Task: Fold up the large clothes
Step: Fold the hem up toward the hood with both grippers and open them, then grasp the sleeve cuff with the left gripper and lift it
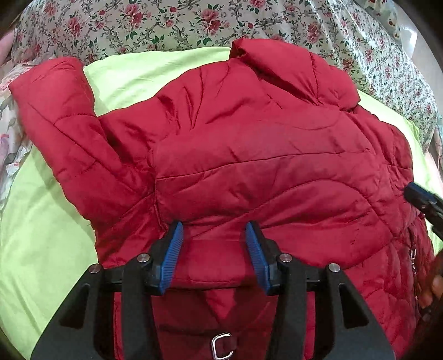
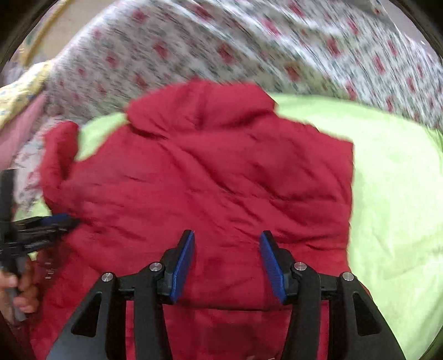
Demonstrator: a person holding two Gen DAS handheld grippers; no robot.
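Observation:
A red quilted jacket (image 1: 249, 155) lies spread on a lime-green sheet (image 1: 41, 235), collar (image 1: 277, 61) at the far end and one sleeve (image 1: 52, 110) reaching out to the left. My left gripper (image 1: 213, 225) hovers at a folded edge of the jacket, jaws apart, with red fabric between the blue pads (image 1: 174, 249) but not pinched. My right gripper (image 2: 227, 233) is over the jacket (image 2: 207, 171) too, jaws apart and holding nothing. Each gripper shows in the other's view: the right gripper (image 1: 420, 196) at the jacket's right edge, the left gripper (image 2: 49, 221) at its left edge.
A floral bedspread (image 1: 166, 25) lies rumpled beyond the green sheet (image 2: 393, 193). A metal buckle (image 1: 221, 346) and a zipper (image 1: 412, 254) show on the jacket's near part. A person's hand (image 2: 16, 288) holds the left gripper's handle. The right wrist view is blurred.

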